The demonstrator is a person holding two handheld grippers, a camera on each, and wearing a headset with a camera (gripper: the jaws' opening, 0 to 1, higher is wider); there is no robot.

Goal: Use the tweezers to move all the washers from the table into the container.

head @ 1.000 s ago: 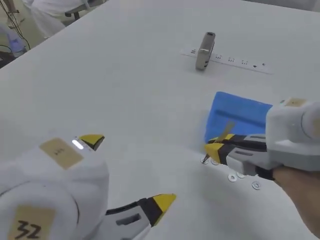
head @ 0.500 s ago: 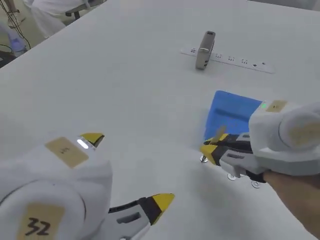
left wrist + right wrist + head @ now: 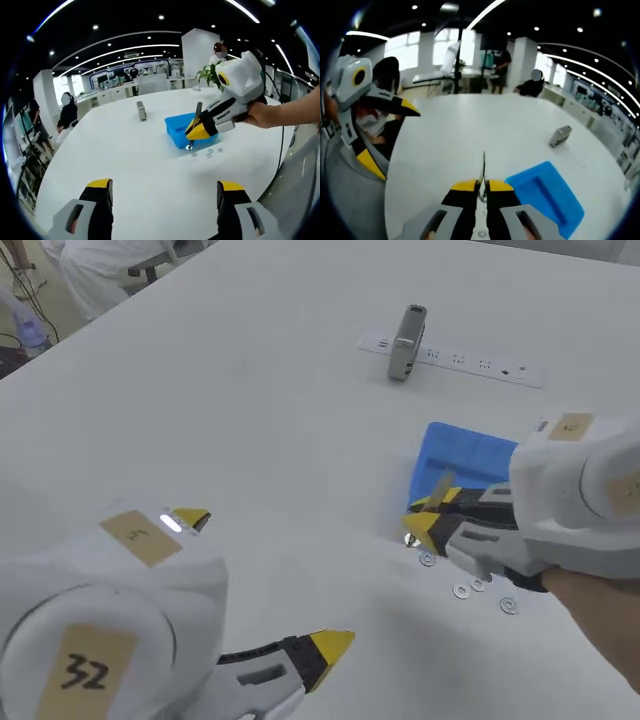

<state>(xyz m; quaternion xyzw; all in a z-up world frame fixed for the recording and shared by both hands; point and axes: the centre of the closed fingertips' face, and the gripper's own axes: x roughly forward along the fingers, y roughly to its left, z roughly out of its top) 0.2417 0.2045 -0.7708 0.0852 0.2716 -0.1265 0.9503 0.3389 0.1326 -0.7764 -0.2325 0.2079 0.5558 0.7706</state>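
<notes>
Several washers (image 3: pixel 460 591) lie loose on the white table (image 3: pixel 250 390), just beside the near edge of the blue container (image 3: pixel 465 455). My right gripper (image 3: pixel 425 523) is clamped on the tweezers (image 3: pixel 438 490). Their tip points down at one washer by the container's near corner, though I cannot tell if it grips it. That gripper's body hides part of the container. My left gripper (image 3: pixel 262 580) hangs nearer me, jaws wide apart, empty. Farther off, a grey device (image 3: pixel 406 340) stands on a power strip (image 3: pixel 470 363).

One washer (image 3: pixel 411 540) now off the table (image 3: pixel 250 440), in tweezers (image 3: pixel 439 489).
</notes>
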